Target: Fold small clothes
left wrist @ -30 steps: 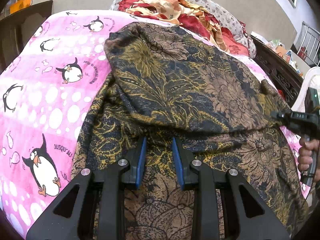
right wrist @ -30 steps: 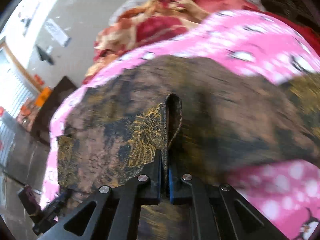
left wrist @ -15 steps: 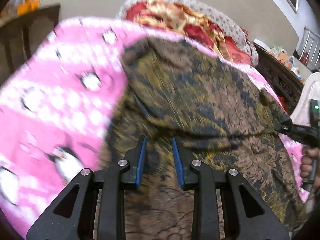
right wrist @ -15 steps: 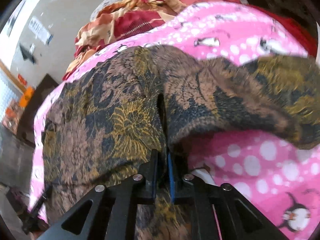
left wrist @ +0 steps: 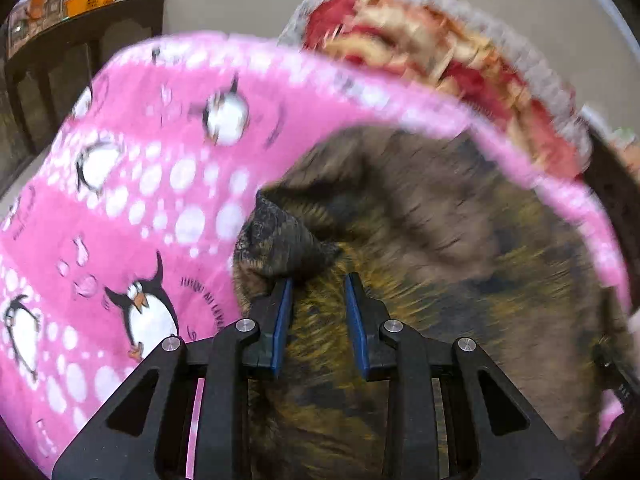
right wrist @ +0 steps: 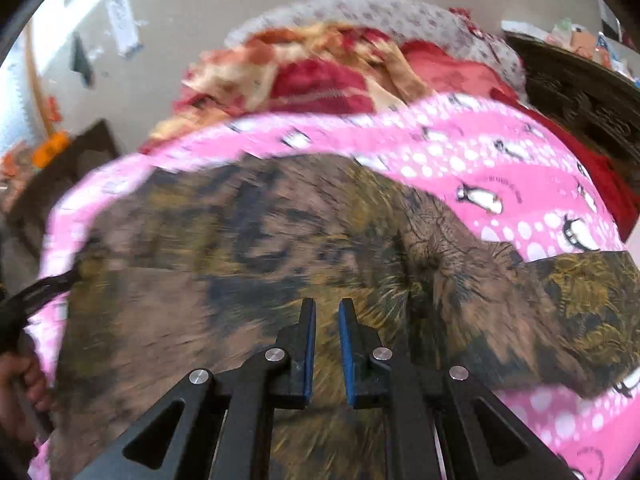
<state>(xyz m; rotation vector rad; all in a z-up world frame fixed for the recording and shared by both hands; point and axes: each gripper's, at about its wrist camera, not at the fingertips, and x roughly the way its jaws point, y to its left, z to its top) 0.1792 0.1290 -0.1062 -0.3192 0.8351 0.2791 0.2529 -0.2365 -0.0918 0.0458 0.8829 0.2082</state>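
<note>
A dark brown, gold and navy floral garment (left wrist: 440,240) lies spread on a pink penguin blanket (left wrist: 140,200), blurred by motion. My left gripper (left wrist: 319,280) hovers over the garment's left edge, jaws apart, with a raised fold of the cloth (left wrist: 280,240) just ahead of its left finger. In the right wrist view the same garment (right wrist: 240,240) fills the middle. My right gripper (right wrist: 326,302) is above it, its jaws parted by a narrow gap with no cloth pinched between the pads. The left gripper (right wrist: 40,288) shows at the left edge, held by a hand (right wrist: 24,380).
Red and cream floral bedding (left wrist: 440,60) (right wrist: 320,80) is heaped at the far end of the pink blanket (right wrist: 500,168). Dark wooden furniture stands at the left (left wrist: 80,52) and a carved dark board (right wrist: 580,92) at the right.
My right gripper let go of the upright fold it was pinching and its jaws parted slightly. My left gripper swung across to the garment's left edge, jaws unchanged.
</note>
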